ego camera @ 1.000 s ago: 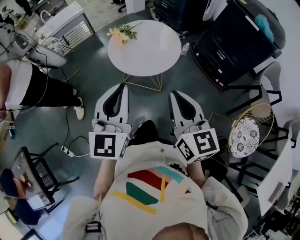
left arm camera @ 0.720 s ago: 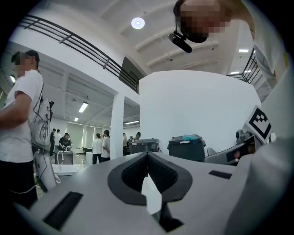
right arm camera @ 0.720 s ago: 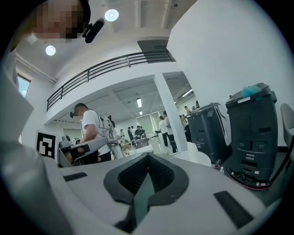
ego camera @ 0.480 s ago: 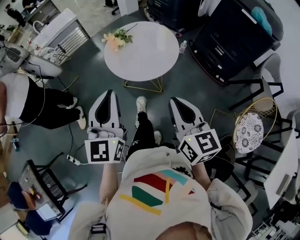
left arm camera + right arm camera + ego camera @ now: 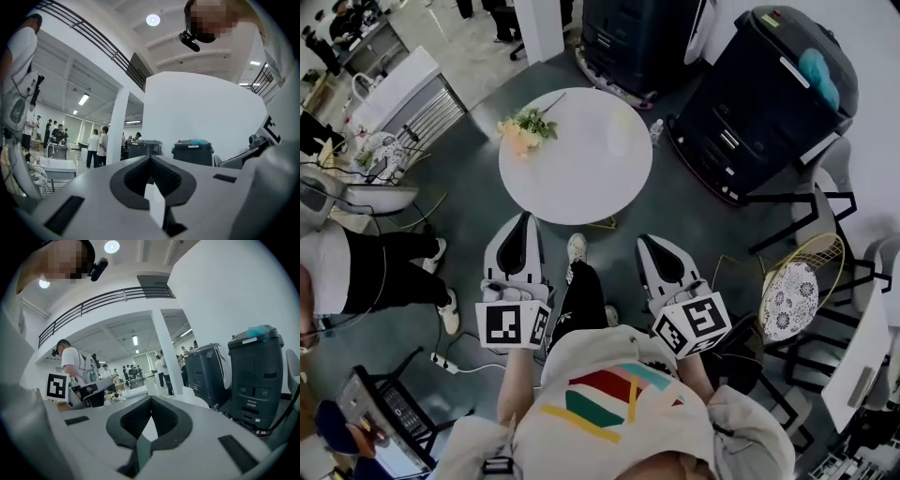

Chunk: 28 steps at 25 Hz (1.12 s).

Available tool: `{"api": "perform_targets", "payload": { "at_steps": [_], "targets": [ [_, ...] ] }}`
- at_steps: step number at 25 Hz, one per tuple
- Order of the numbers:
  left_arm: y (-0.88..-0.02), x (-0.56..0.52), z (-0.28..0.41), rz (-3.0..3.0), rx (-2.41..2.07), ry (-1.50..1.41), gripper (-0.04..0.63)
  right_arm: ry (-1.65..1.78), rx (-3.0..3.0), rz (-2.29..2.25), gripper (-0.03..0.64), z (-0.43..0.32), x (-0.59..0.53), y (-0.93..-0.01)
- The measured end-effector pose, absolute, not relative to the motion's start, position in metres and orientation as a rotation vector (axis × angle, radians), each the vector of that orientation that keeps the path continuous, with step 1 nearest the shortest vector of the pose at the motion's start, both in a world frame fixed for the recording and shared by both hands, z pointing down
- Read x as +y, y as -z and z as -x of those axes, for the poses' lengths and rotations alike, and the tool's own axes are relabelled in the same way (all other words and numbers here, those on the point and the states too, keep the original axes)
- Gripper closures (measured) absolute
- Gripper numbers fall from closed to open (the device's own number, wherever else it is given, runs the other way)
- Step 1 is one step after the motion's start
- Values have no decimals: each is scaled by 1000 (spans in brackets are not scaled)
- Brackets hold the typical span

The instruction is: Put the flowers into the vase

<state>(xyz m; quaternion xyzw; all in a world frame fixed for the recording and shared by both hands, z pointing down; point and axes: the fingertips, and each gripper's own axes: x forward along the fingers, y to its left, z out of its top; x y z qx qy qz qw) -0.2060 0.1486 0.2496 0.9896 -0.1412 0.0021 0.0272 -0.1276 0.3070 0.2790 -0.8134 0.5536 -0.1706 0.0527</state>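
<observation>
Matt white plastic left gripper (image 5: 525, 221), smooth table (image 5: 581, 178)

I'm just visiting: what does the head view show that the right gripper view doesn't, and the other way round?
Only the head view: the flowers, lying on the round white table, and the gold wire chair.
Only the right gripper view: the balcony railing and the ceiling lights.
Both: the right gripper, shut and empty, the left gripper with its marker cube, and the black cabinet with a teal item on top.
</observation>
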Motion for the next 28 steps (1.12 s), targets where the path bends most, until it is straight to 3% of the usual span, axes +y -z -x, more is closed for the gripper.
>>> {"api": "perform_targets", "payload": {
  "at_steps": [17, 28],
  "targets": [
    [-233, -72, 96, -2968, -499, 81, 588, 372, 1873, 2415, 606, 5, 63, -210],
    [-266, -119, 36, -2917, -480, 1, 588, 310, 1781, 2508, 606, -67, 44, -201]
  ]
}}
